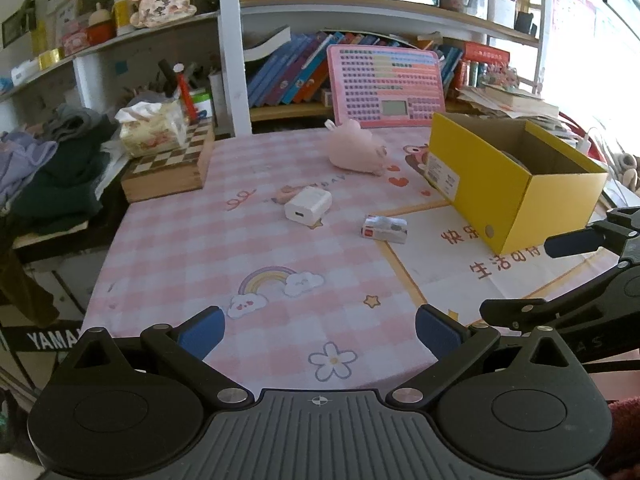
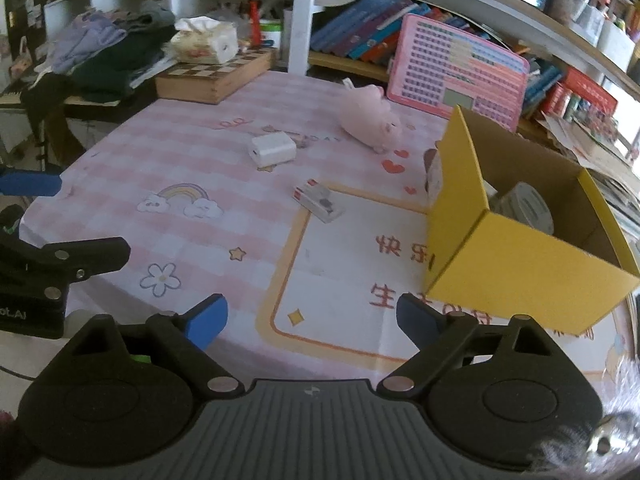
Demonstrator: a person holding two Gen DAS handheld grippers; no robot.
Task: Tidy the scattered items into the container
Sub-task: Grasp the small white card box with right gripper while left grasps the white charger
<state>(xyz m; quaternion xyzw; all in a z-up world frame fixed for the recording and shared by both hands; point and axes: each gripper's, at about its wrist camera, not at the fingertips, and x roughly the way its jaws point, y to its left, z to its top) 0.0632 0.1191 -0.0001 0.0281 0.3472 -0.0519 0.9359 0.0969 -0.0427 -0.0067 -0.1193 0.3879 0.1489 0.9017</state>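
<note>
Both hand-held grippers hung low over the near edge of the surface (image 1: 168,248), the left hand-held gripper (image 1: 320,330) and the right hand-held gripper (image 2: 312,320) each spread wide with nothing between the blue pads. Three items lay loose on the pink checked cloth: a small white-and-red packet (image 2: 319,200) nearest, a white charger block (image 2: 273,149) beyond it, and a pink plush pig (image 2: 370,118) farthest back. The yellow box (image 2: 532,272) stood open-topped to the right, a roll of tape (image 2: 528,208) already inside.

The packet seemed the sensible first pick for the right hand-held gripper, being near the box. It lay flat and low, so the pads would likely have needed to come down steeply, straddle its narrow width and close just above the cloth without pinching the fabric. The charger looked smooth and might slip unless gripped across its flat faces. Behind stood a chessboard case (image 1: 168,168) and a pink toy tablet (image 1: 386,84).
</note>
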